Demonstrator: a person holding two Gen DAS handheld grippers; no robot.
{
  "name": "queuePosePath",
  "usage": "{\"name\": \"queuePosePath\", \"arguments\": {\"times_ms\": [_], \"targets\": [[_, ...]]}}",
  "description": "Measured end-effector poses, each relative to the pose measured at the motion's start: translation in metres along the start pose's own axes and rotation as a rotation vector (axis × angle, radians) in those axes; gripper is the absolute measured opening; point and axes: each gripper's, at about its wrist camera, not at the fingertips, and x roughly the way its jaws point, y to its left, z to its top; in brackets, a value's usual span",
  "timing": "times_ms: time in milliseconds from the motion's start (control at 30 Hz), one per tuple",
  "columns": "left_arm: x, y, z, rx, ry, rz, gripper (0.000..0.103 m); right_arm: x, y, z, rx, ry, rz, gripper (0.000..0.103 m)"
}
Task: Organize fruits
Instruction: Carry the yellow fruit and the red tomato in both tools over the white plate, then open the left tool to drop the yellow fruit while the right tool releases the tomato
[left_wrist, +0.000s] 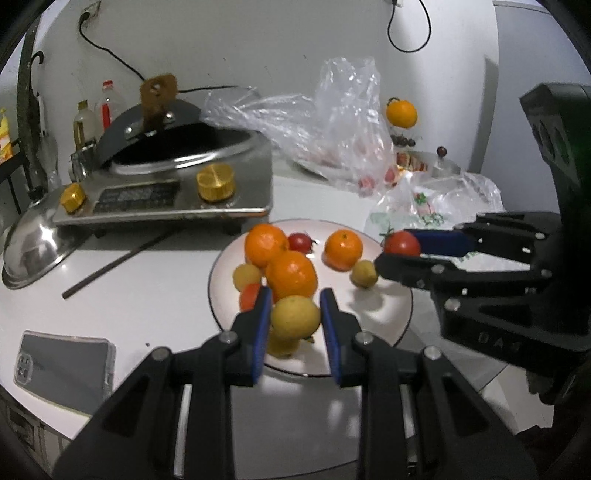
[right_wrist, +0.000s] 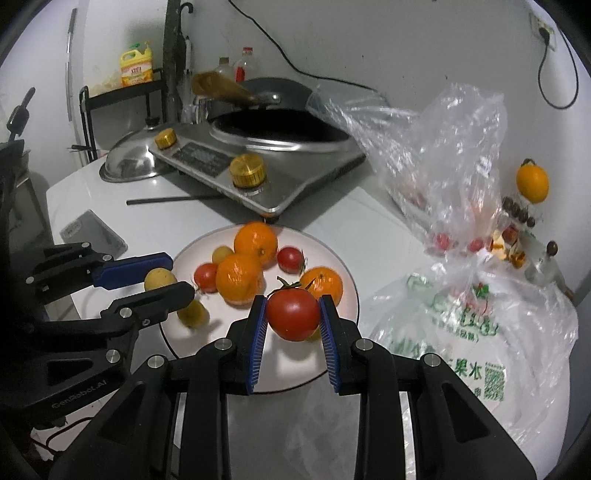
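My left gripper (left_wrist: 293, 314) is shut on a yellow fruit (left_wrist: 295, 317), held just above the white plate (left_wrist: 391, 317). From the right wrist view the same left gripper (right_wrist: 173, 273) shows at the left with the yellow fruit (right_wrist: 159, 279) between its pads. My right gripper (right_wrist: 293, 314) is shut on a red tomato (right_wrist: 293, 314) with a green stem, over the plate's (right_wrist: 280, 376) near side. That right gripper (left_wrist: 388, 254) and tomato (left_wrist: 402, 243) hang by the plate's right rim. Several oranges (left_wrist: 291, 273), small tomatoes and yellow fruits lie on the plate.
A steel cooker (left_wrist: 177, 181) with gold knobs stands behind the plate, a steel lid (left_wrist: 33, 243) to its left. Clear plastic bags (right_wrist: 443, 155) and a printed bag (right_wrist: 461, 332) crowd the right. A phone (left_wrist: 62, 365) and a dark stick (left_wrist: 110, 266) lie on the white counter.
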Motion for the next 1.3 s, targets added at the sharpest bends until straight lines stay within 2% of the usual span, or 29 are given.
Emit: {"name": "queuePosePath", "arguments": {"times_ms": [467, 1300], "targets": [[0.021, -0.007, -0.007, 0.006, 0.062, -0.008, 0.027, 0.02, -0.004, -0.012, 0.007, 0.044, 0.025, 0.03], [0.029, -0.014, 0.0, 0.024, 0.091, 0.02, 0.033, 0.03, -0.015, -0.016, 0.014, 0.073, 0.034, 0.03]]}}
